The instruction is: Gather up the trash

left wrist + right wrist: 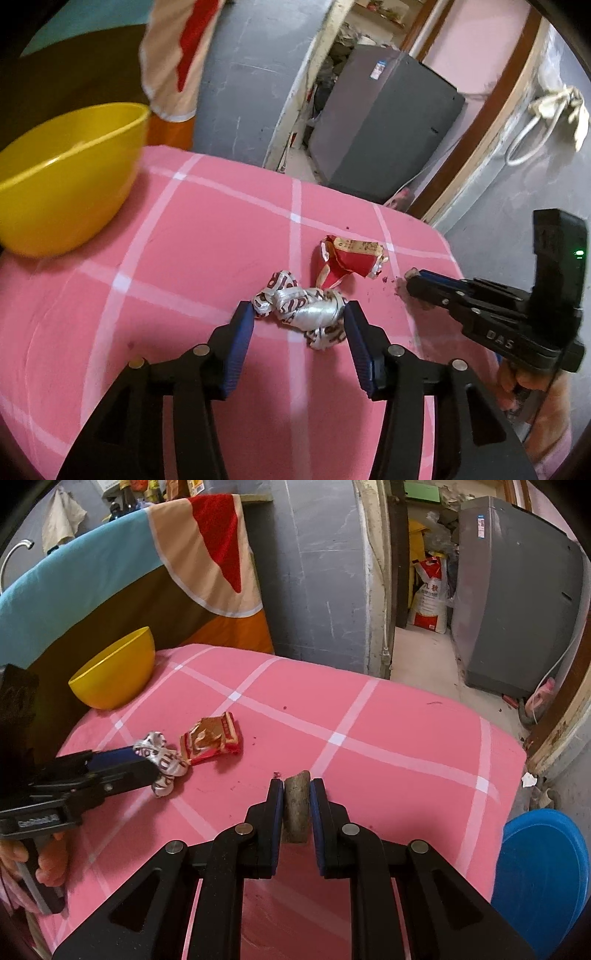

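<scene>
On the pink checked tablecloth my two grippers work side by side. My left gripper stands wide open around the crumpled silver wrapper: the blue pads sit at its 9 and 3 o'clock, the right pad touching the foil, the left just beside it. At 1 o'clock of that wrapper lies the torn red wrapper, close by; whether they touch I cannot tell. My right gripper is clamped nearly closed on a short brownish stub, which pokes forward toward 12 o'clock from between the pads. Far off at 10 o'clock, at the table's edge, the yellow bowl stands upright.
</scene>
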Motion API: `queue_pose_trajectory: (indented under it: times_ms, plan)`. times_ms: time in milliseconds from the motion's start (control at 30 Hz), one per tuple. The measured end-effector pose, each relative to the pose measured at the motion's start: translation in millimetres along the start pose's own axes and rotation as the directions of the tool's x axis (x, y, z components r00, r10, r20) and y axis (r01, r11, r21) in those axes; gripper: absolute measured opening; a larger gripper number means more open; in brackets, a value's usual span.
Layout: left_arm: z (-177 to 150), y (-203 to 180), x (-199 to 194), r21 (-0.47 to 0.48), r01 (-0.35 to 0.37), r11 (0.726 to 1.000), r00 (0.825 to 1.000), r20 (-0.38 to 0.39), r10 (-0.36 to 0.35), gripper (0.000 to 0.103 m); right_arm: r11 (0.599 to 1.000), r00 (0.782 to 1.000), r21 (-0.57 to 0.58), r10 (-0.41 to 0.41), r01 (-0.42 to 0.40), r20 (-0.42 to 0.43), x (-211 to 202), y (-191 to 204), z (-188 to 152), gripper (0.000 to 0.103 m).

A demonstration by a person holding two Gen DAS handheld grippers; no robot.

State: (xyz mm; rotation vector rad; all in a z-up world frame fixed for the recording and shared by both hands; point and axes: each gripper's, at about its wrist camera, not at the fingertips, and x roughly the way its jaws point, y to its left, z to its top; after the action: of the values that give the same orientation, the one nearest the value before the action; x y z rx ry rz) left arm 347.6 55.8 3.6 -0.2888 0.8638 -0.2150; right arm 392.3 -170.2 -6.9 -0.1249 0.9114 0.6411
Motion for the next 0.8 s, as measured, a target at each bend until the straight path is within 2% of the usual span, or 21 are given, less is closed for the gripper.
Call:
queue_pose_trajectory:
  times_ms: [267,333,367,400,800]
  plan:
    - [3.5,-21.1,23.8,0.054,-0.012,0.998,0.999,-0.031,0.014,0.044,1.000,1.000,0.014,-0.003,0.003,-0.002,-6.5,-11.3,-6.8,0.013]
    - [3.9,-20.7,26.4,0.054,-0.003,0.999,0.999,-0.034,0.005,0.036,1.000,1.000,0.009,0.001,-0.001,-0.006,-7.0,-11.6,-8.6,0.013]
    - [3.9,-20.0,27.5,0.050,0.008,0.999,0.999,-0.038,-0.006,0.029,1.000,1.000,0.005,0.000,0.000,-0.009,-6.9,-11.6,-9.4,0.013]
    - [4.2,-19.5,28.5,0.048,0.012,0.999,0.999,-0.038,-0.010,0.029,1.000,1.000,0.002,0.001,-0.001,-0.011,-6.7,-12.4,-9.7,0.013]
    - [-2.1,-30.2,17.7,0.065,-0.003,0.998,1.000,0.012,0.002,0.026,1.000,1.000,-0.020,-0.003,0.003,-0.022,-6.3,-9.5,-12.0,0.013]
